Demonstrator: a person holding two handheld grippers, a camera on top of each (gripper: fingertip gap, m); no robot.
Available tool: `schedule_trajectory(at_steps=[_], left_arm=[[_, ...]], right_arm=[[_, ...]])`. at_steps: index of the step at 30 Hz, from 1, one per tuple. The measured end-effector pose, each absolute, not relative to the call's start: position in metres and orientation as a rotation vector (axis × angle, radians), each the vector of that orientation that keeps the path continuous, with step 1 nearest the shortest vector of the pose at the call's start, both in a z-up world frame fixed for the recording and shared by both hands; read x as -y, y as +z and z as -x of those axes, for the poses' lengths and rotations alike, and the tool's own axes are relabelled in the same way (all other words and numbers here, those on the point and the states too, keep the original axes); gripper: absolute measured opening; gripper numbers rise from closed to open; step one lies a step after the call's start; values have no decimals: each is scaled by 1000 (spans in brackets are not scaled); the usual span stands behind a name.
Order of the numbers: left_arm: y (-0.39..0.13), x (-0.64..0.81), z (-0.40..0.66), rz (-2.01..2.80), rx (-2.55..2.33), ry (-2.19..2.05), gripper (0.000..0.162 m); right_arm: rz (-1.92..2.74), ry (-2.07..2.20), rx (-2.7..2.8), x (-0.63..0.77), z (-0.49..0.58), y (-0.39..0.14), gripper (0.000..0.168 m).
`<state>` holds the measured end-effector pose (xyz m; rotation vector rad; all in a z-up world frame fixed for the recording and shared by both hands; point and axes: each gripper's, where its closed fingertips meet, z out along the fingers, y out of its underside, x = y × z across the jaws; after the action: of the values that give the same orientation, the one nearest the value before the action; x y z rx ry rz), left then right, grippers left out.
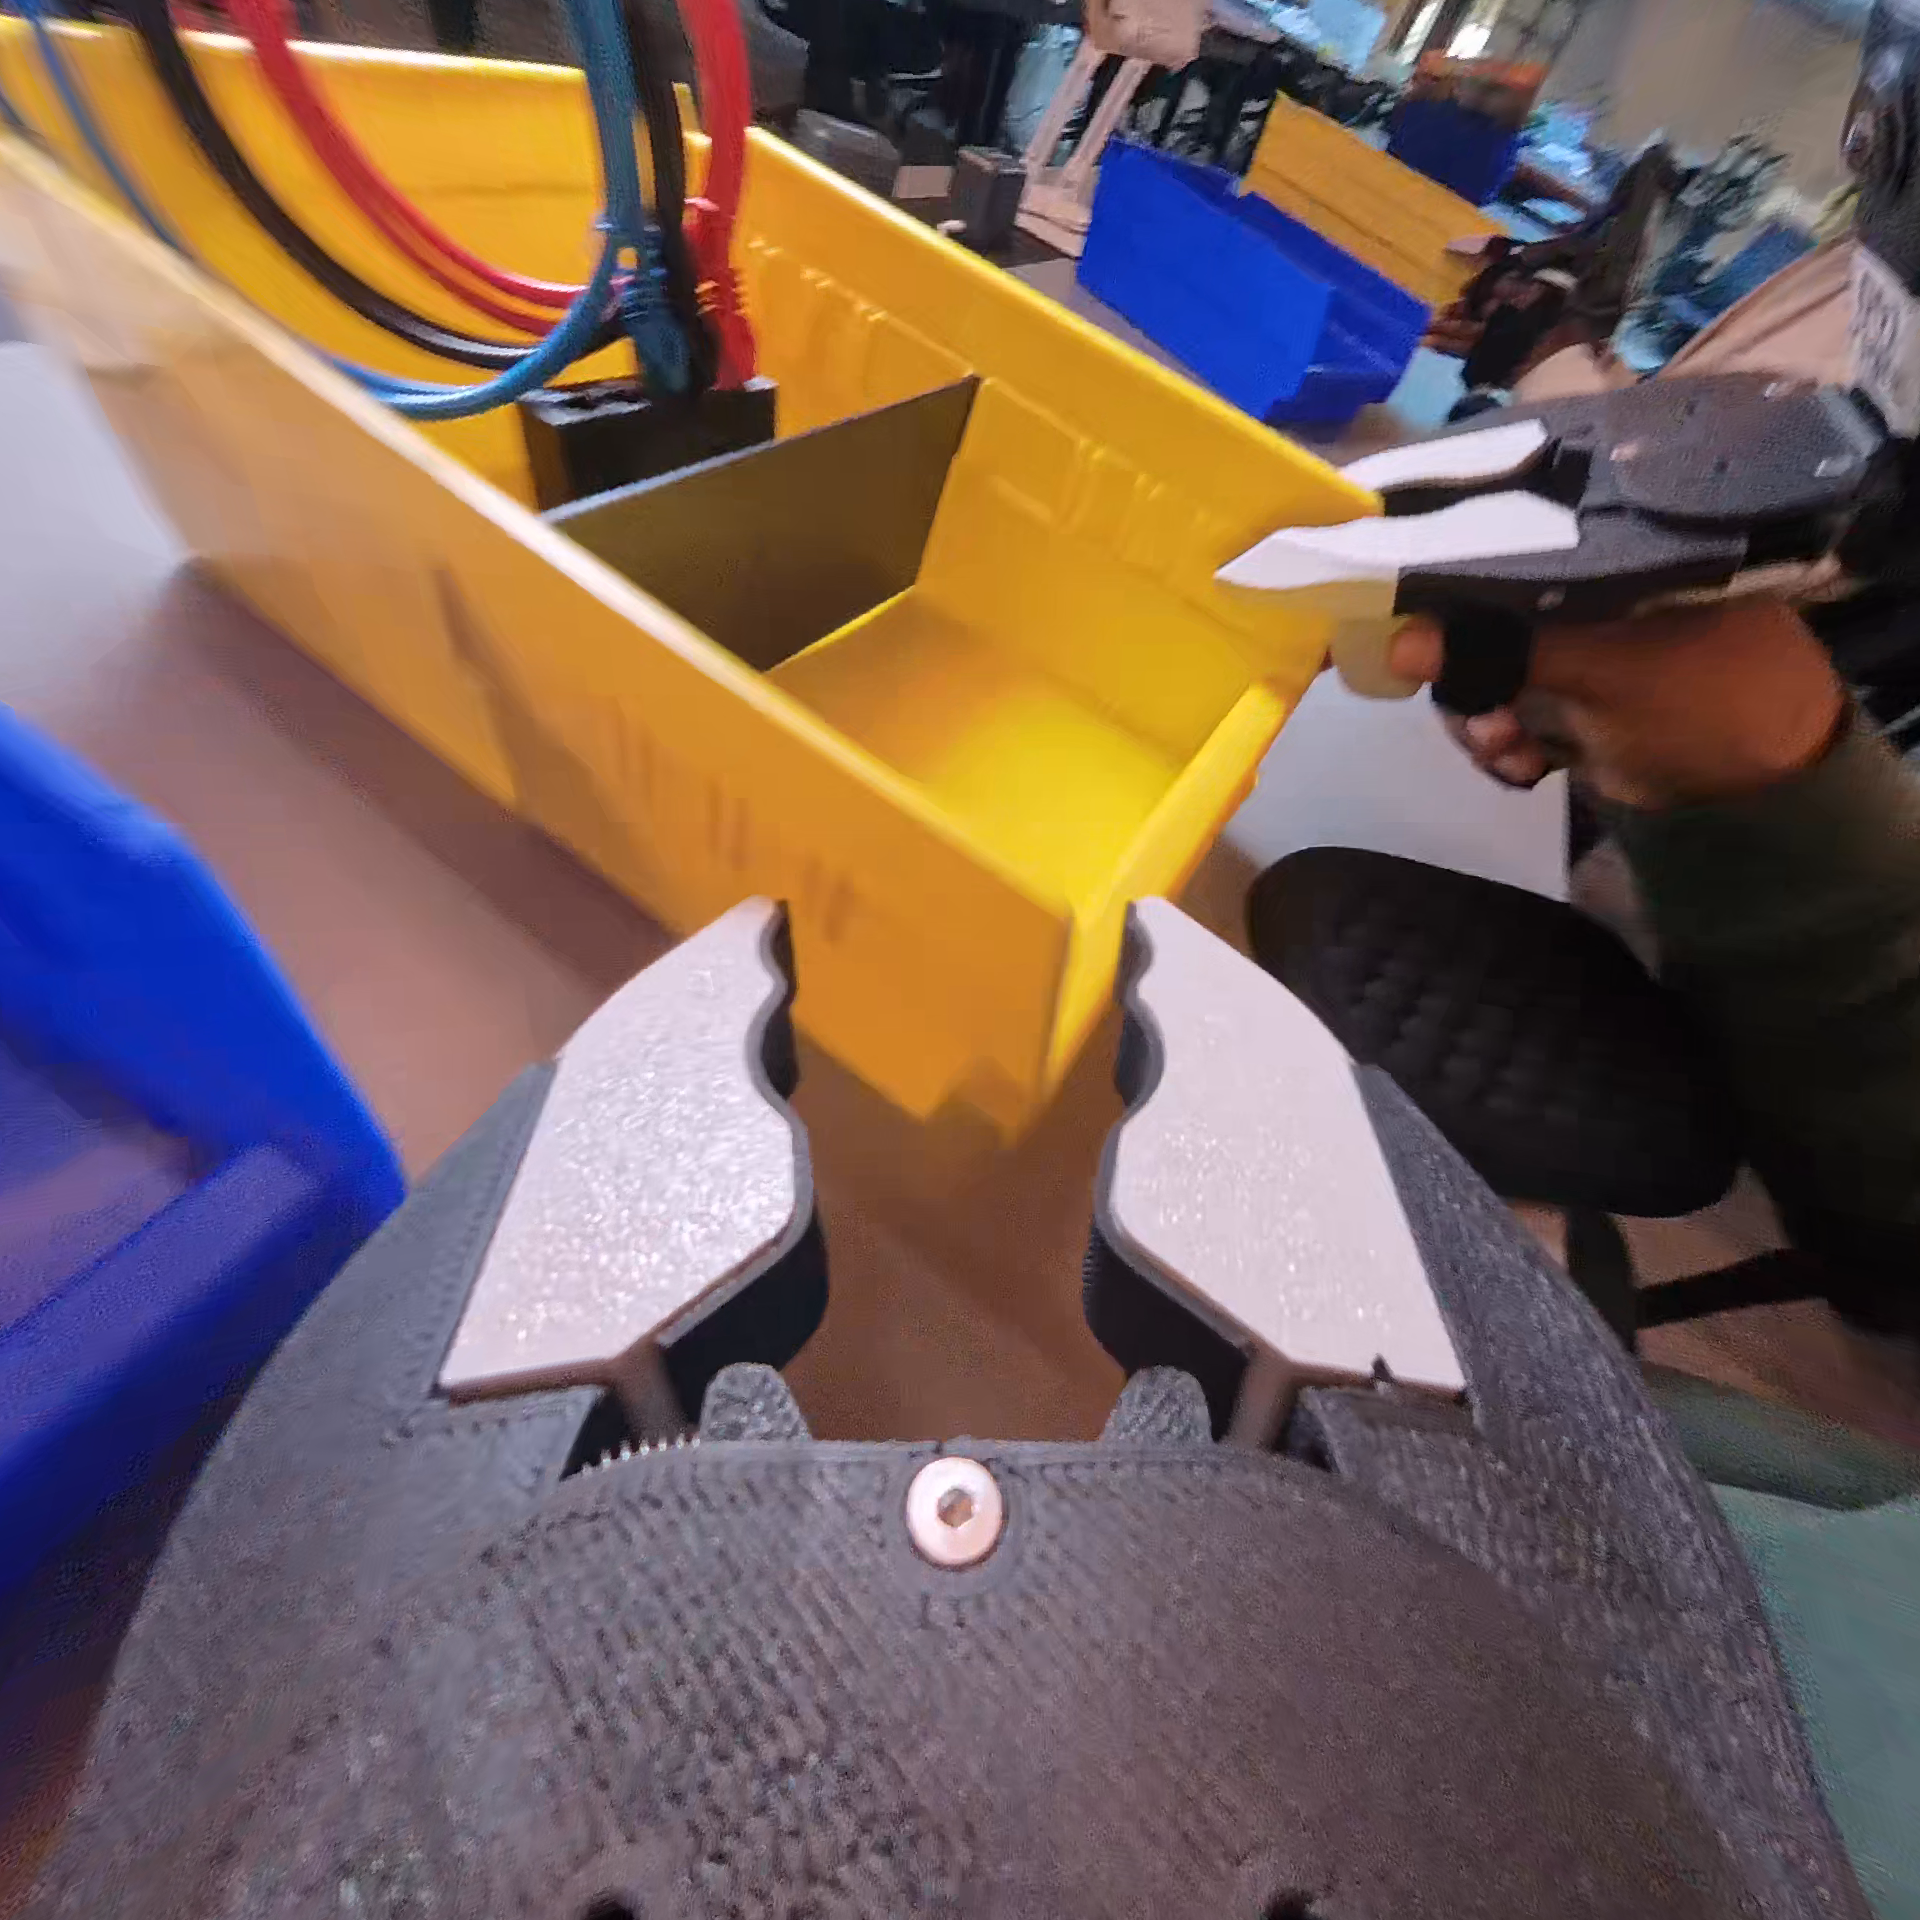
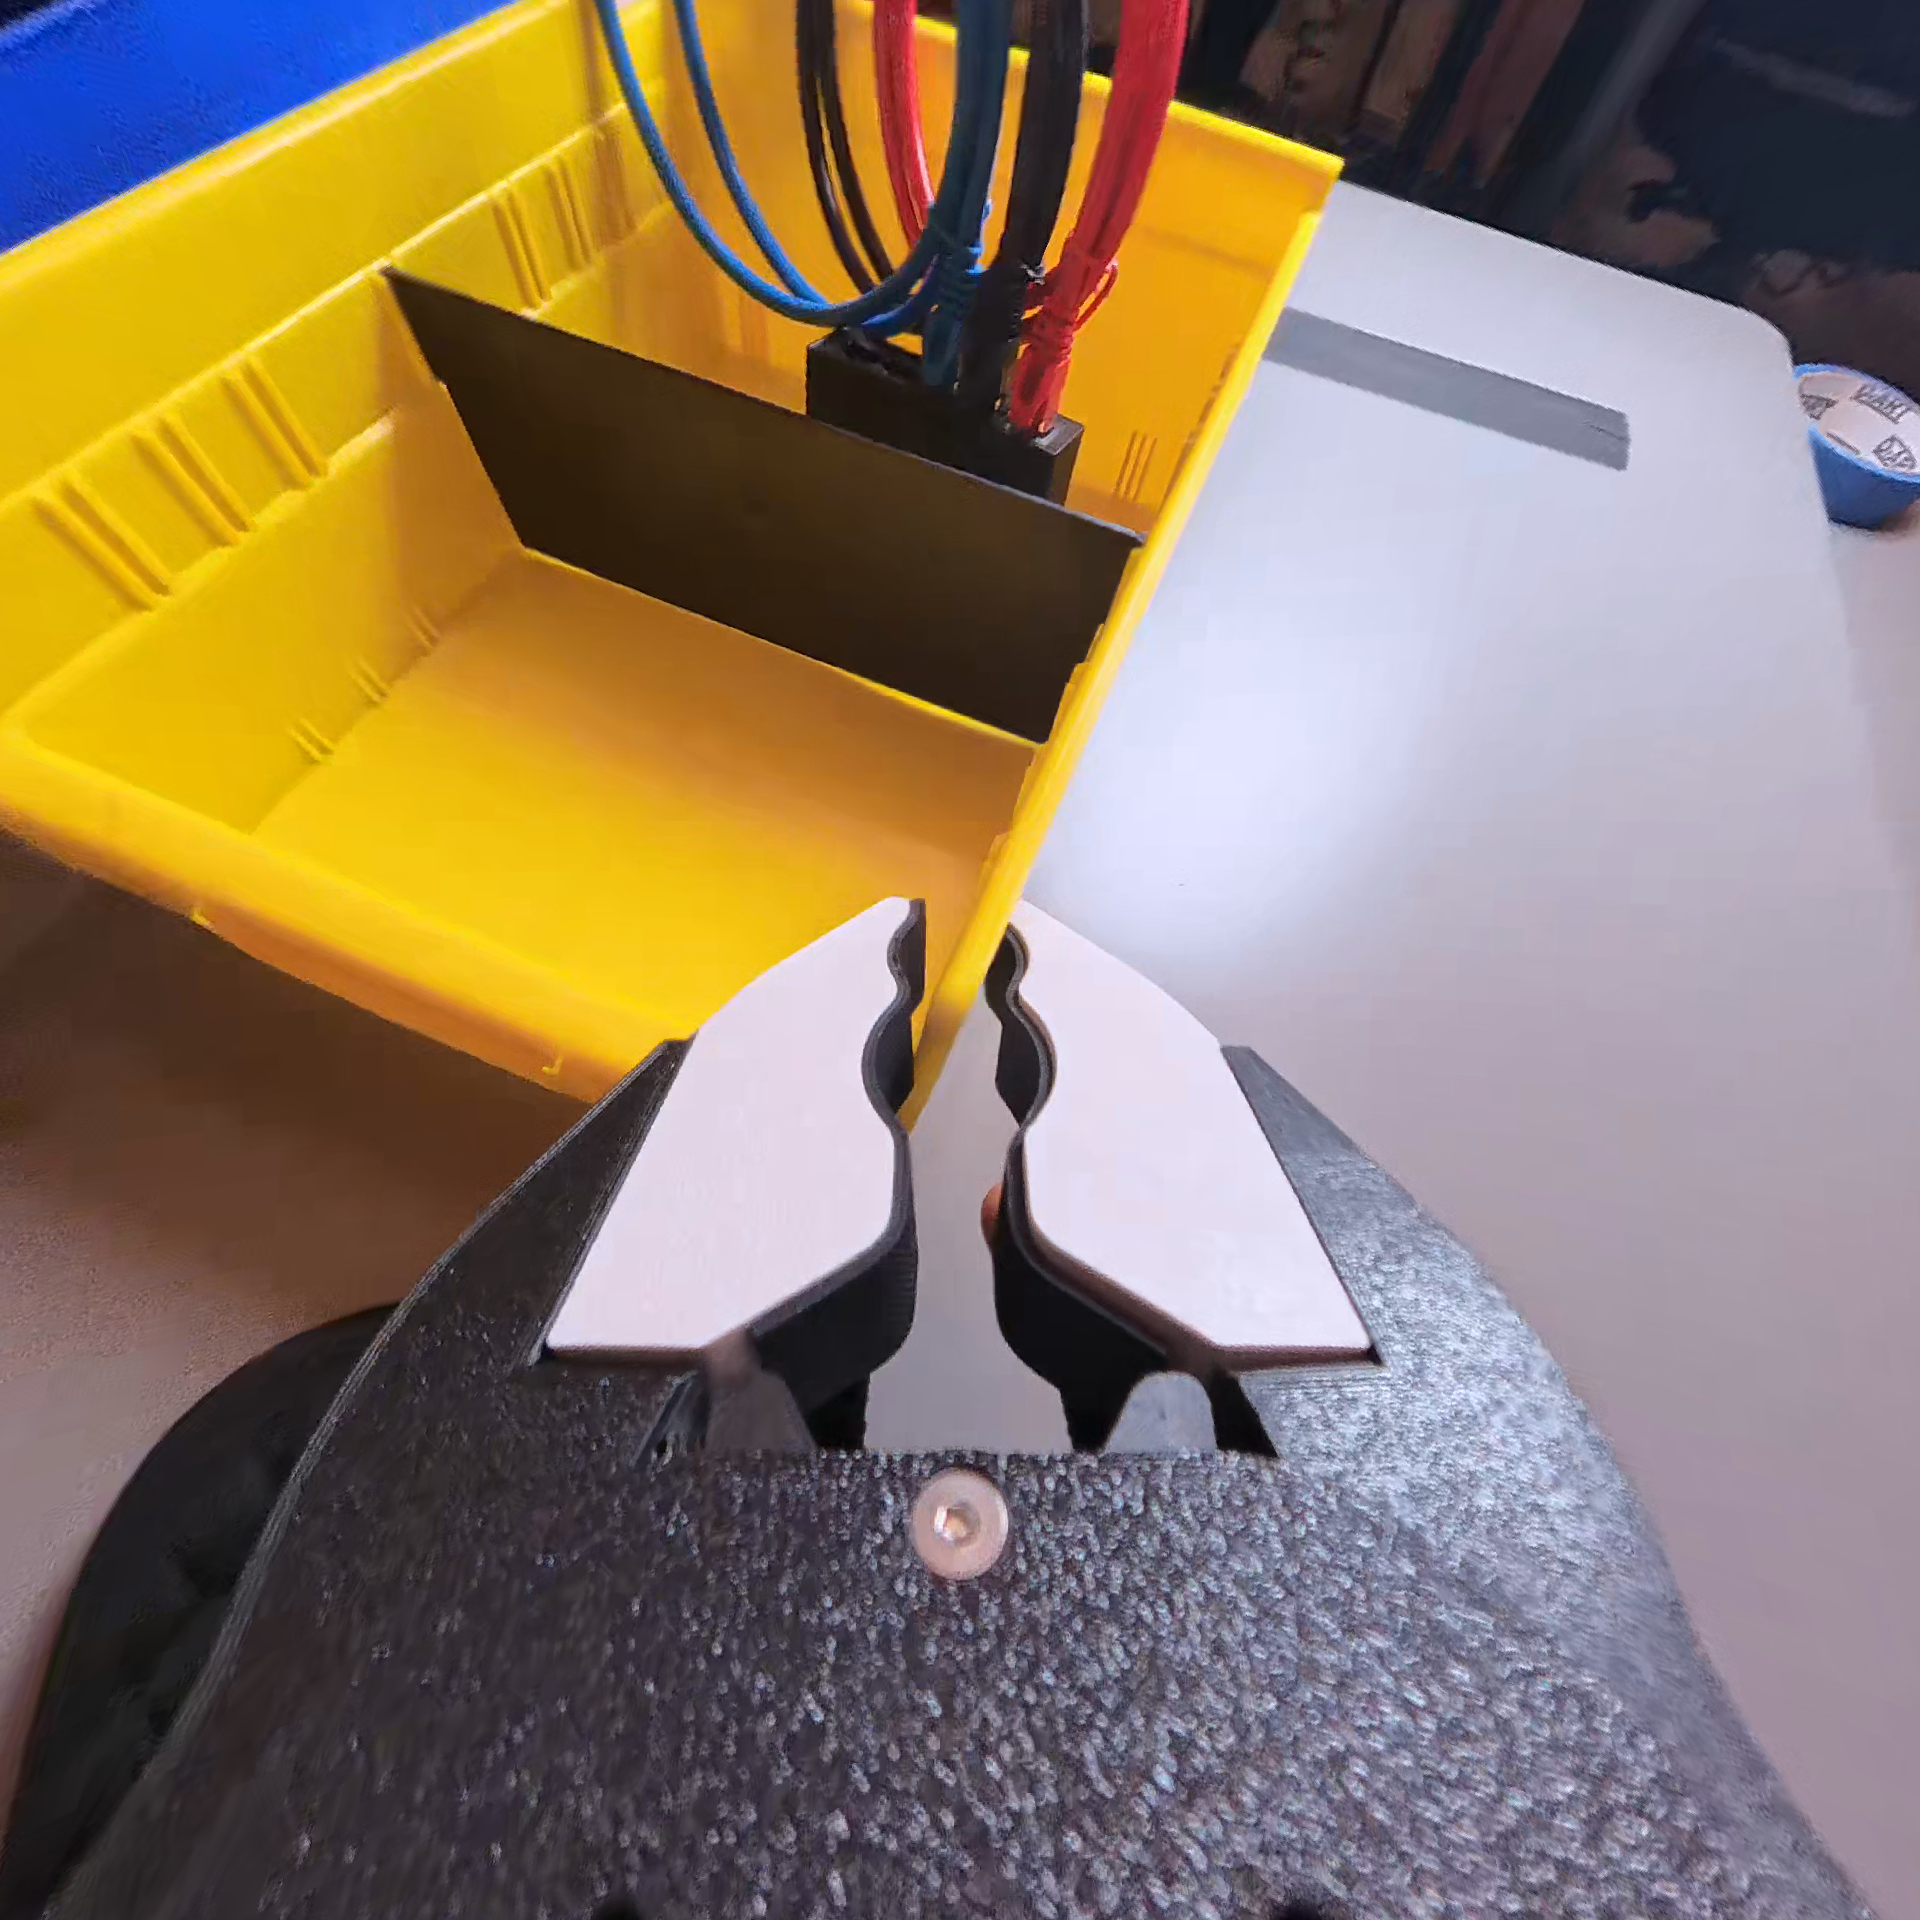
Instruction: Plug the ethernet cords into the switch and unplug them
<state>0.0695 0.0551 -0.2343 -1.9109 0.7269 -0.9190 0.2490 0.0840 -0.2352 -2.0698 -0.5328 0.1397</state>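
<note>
A black switch (image 1: 644,436) stands in the far compartment of a yellow bin (image 1: 665,727), behind a black divider (image 1: 769,540). Blue (image 1: 660,322), black (image 1: 681,260) and red (image 1: 727,301) ethernet cords are plugged into its top. My left gripper (image 1: 956,925) is open and empty, just in front of the bin's near corner. My right gripper (image 2: 964,920) is pinched on the bin's side wall (image 2: 1143,582) at the near end; it also shows in the left wrist view (image 1: 1288,525). The right wrist view shows the switch (image 2: 935,416) with the blue (image 2: 951,312), black (image 2: 992,332) and red (image 2: 1049,353) cords in it.
A blue bin (image 1: 156,1039) sits close on the left. More blue (image 1: 1247,301) and yellow (image 1: 1351,197) bins stand farther back. A black chair seat (image 1: 1486,1039) is at the right. A blue tape roll (image 2: 1860,447) and a grey tape strip (image 2: 1444,384) lie on the grey table (image 2: 1455,831).
</note>
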Motion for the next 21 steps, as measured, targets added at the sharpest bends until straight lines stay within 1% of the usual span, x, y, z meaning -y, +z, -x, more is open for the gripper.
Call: schedule_trajectory(at_steps=[1,4,8,12,16,21], left_arm=[[-235,-53,-72,1913,-741,-908,53],[-233,-51,-59,1852,-815,-649,33],[-208,-39,-43,1745,-834,-504,22],[-172,-16,-24,1623,-866,-327,17],[-123,13,6,1510,-838,-194,17],[-70,52,92,1481,-714,11,18]], right_arm=[[2059,119,531,-76,-247,-236,12],[1981,72,548,-53,-238,-229,12],[1868,24,568,-21,-224,-209,10],[1753,-9,584,2,-205,-182,9],[1576,-39,610,18,-177,-135,8],[1392,136,719,25,-89,-83,9]])
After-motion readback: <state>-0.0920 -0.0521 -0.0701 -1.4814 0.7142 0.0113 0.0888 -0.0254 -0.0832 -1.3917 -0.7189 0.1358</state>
